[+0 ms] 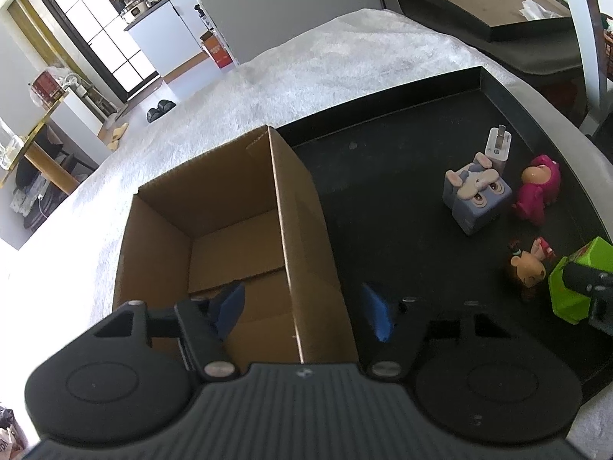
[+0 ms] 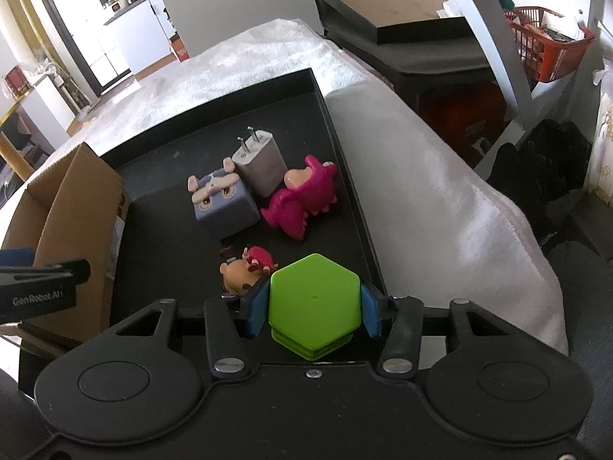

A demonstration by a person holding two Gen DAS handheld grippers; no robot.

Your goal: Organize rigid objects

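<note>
Black tray (image 2: 345, 176) beside an open cardboard box (image 1: 230, 207). Left gripper (image 1: 302, 312), angled down, jaws spread astride the box wall; its side reads "GenRobot.AI". Right gripper (image 2: 312, 306), angled down, pinches a green hexagonal block (image 2: 314, 299) over the tray's near edge.

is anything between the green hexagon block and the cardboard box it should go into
The green hexagon block, clamped by the right gripper, has bare black tray toward the cardboard box. In the way: the box's near wall, which it must clear, and the left gripper, straddling that wall.
</note>
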